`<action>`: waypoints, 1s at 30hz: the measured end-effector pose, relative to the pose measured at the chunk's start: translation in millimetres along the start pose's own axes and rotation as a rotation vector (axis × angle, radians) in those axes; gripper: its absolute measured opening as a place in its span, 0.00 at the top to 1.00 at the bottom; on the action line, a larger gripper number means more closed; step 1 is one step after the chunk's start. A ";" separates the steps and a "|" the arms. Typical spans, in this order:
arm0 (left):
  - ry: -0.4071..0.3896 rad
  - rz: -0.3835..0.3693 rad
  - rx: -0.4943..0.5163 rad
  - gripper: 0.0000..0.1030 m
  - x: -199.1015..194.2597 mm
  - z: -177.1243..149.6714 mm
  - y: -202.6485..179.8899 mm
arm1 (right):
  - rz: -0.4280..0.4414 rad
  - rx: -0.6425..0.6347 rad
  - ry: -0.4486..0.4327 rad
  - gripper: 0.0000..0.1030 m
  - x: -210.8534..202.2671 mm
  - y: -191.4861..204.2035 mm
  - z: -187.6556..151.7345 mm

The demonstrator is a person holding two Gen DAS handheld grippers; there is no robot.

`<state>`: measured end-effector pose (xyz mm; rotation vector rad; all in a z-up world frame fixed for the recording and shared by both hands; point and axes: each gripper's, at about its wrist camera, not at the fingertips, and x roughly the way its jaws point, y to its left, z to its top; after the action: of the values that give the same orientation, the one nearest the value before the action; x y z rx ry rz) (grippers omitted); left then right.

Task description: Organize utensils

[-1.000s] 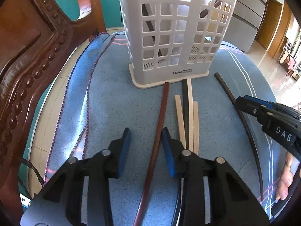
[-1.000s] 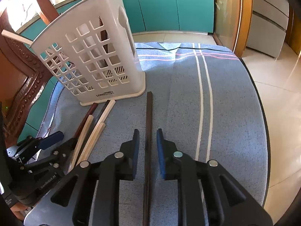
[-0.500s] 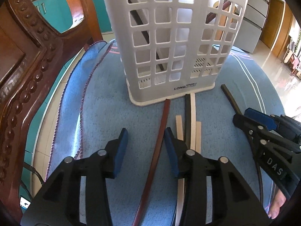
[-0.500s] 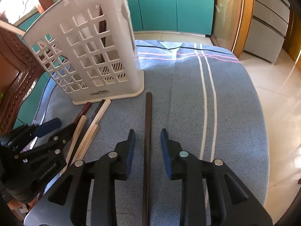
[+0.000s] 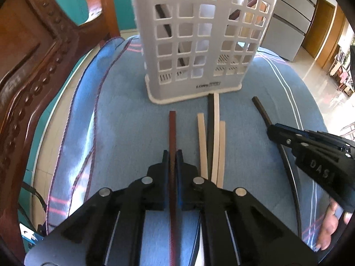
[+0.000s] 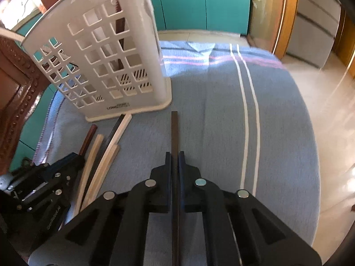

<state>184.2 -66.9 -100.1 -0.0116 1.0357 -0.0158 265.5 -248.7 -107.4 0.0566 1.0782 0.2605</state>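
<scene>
A white perforated utensil basket stands upright on a blue striped cloth, with a dark red-brown stick and at least one dark stick leaning inside it, seen through the square holes; a raised word on its base begins "LONG", the rest too blurred to read. Just in front of the base lie three pale chopsticks and a black one between them, side by side (two of them reach right up to the basket's foot). The left gripper has just closed its jaws and now pinches a reddish-brown chopstick, which runs between the blue pads and points toward the basket without touching it. The right gripper has likewise just closed, clamped narrow on a dark brown chopstick that lies apart from the pale group, its far tip near the basket's corner. In the left wrist view the right tool's side shows raised letters "DAS". A carved wooden chair back stands at the cloth's left edge, and teal cabinets stand behind.
</scene>
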 end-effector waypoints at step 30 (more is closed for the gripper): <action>-0.263 -0.173 -0.026 0.93 -94.9 41.1 32.2 | 0.171 -0.065 -0.211 0.94 -95.9 4.4 2.9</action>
<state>171.4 -32.9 1.9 -0.1242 0.7693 -0.1541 224.4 -267.0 -22.5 0.1153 0.8554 0.4340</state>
